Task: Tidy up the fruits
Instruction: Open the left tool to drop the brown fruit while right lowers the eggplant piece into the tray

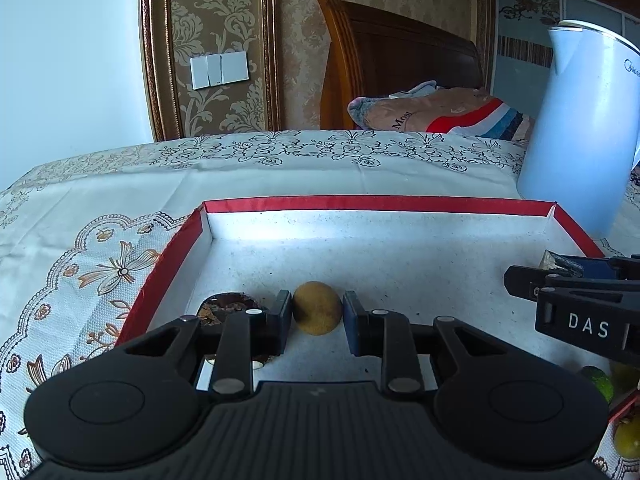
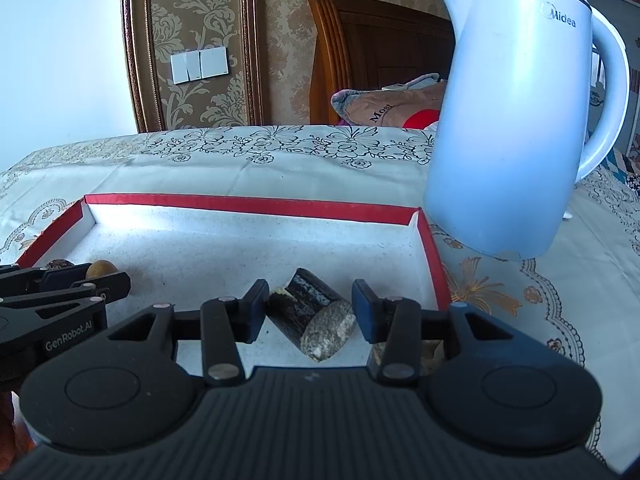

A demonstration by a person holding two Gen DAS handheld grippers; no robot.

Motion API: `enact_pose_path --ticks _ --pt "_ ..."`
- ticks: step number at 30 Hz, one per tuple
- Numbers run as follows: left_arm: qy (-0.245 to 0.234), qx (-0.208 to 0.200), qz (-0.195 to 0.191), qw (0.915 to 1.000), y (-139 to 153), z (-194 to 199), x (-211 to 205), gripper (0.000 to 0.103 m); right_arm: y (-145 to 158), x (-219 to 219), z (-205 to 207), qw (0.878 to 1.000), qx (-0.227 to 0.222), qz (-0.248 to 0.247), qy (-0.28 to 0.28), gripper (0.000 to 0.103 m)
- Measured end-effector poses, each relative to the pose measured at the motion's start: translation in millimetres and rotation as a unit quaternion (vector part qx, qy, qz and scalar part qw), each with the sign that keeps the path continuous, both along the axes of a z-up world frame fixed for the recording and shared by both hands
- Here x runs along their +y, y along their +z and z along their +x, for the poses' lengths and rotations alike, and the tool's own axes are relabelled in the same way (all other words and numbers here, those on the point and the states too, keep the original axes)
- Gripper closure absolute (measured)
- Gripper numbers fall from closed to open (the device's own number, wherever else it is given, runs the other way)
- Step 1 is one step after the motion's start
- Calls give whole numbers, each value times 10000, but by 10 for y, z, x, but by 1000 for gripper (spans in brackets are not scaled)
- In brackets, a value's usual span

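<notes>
Gripping a small round brown fruit, with the left tongs closed on it from both sides, pads touching the skin. Placed low inside the red-rimmed tray, close to its near left corner, with a dark, shell-like piece just beside on the left. Closed likewise on the other side: the right tongs around a dark cylindrical piece, maybe cane, near the tray's near right corner and its right wall. Worth noting here the long axis: lying slanted across the jaws, not square to them, the pale cut end turned toward the camera and against the right pad, so probably a less sure grip than on the round fruit. Both things directly ahead of their own tongs, well apart from each other along the near edge of the tray. For the coming move, probably only a lowering and an opening, or a lift; cannot tell which. To keep in mind: a white kettle standing on the worktop just past the far right corner of the tray, and green fruits outside the tray near the right tongs.
</notes>
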State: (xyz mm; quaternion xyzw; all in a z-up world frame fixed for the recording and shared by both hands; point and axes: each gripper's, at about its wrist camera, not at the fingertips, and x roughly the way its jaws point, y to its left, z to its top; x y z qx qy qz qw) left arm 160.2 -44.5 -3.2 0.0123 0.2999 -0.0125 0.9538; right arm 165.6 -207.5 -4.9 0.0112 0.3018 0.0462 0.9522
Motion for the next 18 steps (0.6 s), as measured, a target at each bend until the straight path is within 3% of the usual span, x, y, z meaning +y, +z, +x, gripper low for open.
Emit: enact_pose_path --ticks 6,11,18 --pt "-39 -10 -28 10000 -9 -13 19 72 6 -16 -42 10000 -11 29 -26 49" --pt "-54 -28 -59 10000 -13 -35 40 72 9 -25 -66 10000 -39 45 -10 47" --pt "-57 -30 -97 9999 -20 -93 63 72 31 8 -174 9998 -169 -2 63 34"
